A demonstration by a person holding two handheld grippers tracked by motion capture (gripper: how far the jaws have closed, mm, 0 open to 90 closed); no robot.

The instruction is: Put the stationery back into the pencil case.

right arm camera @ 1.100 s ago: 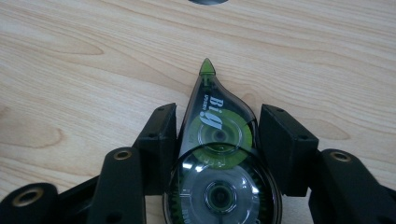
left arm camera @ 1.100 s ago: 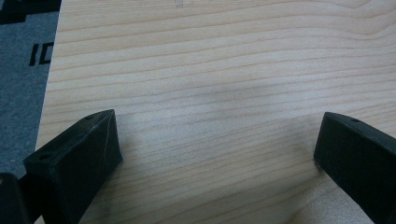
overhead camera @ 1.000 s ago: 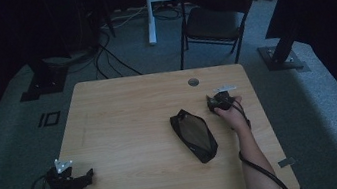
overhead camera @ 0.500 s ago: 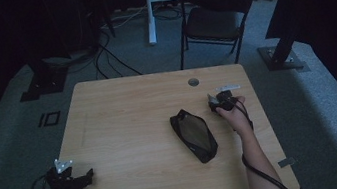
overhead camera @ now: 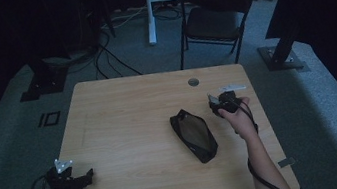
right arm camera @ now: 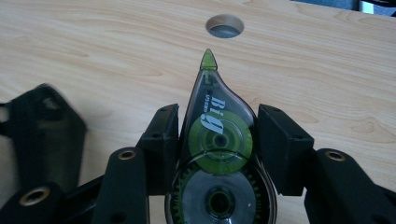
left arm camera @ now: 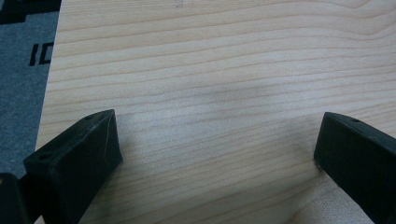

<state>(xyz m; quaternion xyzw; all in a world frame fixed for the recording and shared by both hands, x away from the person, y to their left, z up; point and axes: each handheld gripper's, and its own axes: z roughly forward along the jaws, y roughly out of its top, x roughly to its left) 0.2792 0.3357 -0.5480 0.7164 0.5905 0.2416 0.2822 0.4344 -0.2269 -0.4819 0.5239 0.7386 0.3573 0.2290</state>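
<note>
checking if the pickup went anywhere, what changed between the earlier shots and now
In the high view the right gripper has shifted slightly up the picture, toward the table's far edge. In its own view it is shut on a green correction tape dispenser, pads against both sides. The black pouch lies where it was, and the left gripper rests at the near left corner as before, jaws open.

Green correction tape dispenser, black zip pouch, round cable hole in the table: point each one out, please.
Green translucent correction tape dispenser (right arm camera: pixel 217 135), right gripper view, on its upper green reel.
Black zip pouch (overhead camera: pixel 193 134), high view, on the middle of its top face.
Round cable hole in the wooden table (right arm camera: pixel 225 25), right gripper view, on its centre.
</note>
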